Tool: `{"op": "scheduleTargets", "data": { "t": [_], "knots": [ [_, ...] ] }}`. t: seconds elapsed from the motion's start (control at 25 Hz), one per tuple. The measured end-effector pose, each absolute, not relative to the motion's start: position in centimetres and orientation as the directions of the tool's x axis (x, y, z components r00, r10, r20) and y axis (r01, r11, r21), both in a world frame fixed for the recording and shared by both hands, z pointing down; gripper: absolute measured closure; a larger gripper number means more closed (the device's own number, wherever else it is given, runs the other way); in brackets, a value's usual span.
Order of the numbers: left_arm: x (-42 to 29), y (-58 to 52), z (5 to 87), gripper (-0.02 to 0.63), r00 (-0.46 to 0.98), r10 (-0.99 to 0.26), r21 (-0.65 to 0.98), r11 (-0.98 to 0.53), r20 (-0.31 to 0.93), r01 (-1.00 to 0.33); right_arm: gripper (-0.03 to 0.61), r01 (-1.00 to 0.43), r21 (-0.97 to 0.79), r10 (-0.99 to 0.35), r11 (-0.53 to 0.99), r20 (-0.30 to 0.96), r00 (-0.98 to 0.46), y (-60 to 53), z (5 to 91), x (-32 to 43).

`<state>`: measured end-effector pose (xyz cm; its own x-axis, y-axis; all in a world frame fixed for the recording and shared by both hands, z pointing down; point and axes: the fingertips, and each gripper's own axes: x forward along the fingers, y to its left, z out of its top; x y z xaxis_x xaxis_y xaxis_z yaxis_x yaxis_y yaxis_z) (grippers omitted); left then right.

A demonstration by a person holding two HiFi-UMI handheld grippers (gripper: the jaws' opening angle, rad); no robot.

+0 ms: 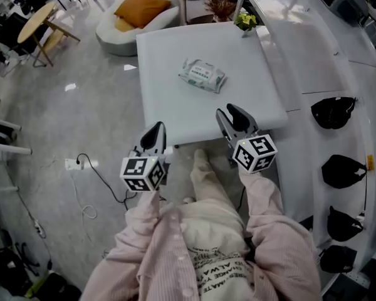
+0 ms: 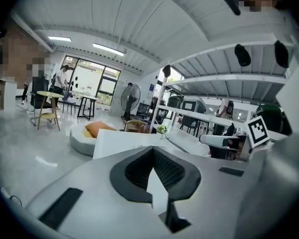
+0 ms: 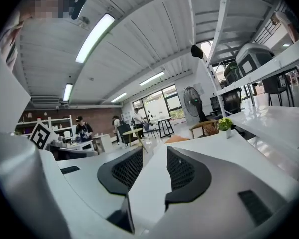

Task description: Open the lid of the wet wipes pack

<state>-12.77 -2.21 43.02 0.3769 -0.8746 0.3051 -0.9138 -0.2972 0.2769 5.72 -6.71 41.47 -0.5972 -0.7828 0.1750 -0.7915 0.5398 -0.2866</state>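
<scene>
Pale green-and-white film wraps the wet wipes pack (image 1: 202,75), which lies flat and at a slant on the white surface (image 1: 169,108), in its far half and with nothing else near it. Its printed face is up, which probably puts the lid on top where it can be reached, though the flap itself is too small to make out. It looks unopened.

Both tools hang back at the near edge, well apart from the pack. The right tool (image 1: 227,113) pokes over the edge of the surface with its jaws spread. Its own view shows only bare white tabletop between the pads and nothing gripped. That spread would suit a pinch on the lid's tab once it gets there. The left tool (image 1: 156,130) sits just off the near-left corner, over the floor, with its pads drawn together at the tips and empty. Closed like that, it could serve to press the soft pack down so it does not lift with the lid.

A small potted plant (image 1: 245,21) stands at the far right corner, out of the way. The task seems not yet begun, and both tools need to travel forward first.
</scene>
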Motion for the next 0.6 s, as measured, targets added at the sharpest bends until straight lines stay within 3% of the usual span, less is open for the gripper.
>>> {"op": "scheduleTargets", "data": {
  "t": [0.6],
  "knots": [
    [-11.1,-11.9,47.3,0.614,0.355,-0.839,0.331,-0.224,0.412,-0.916,0.456,-0.756,-0.249,-0.697,0.606,0.292,-0.655,-18.3,45.9,4.9]
  ]
}}
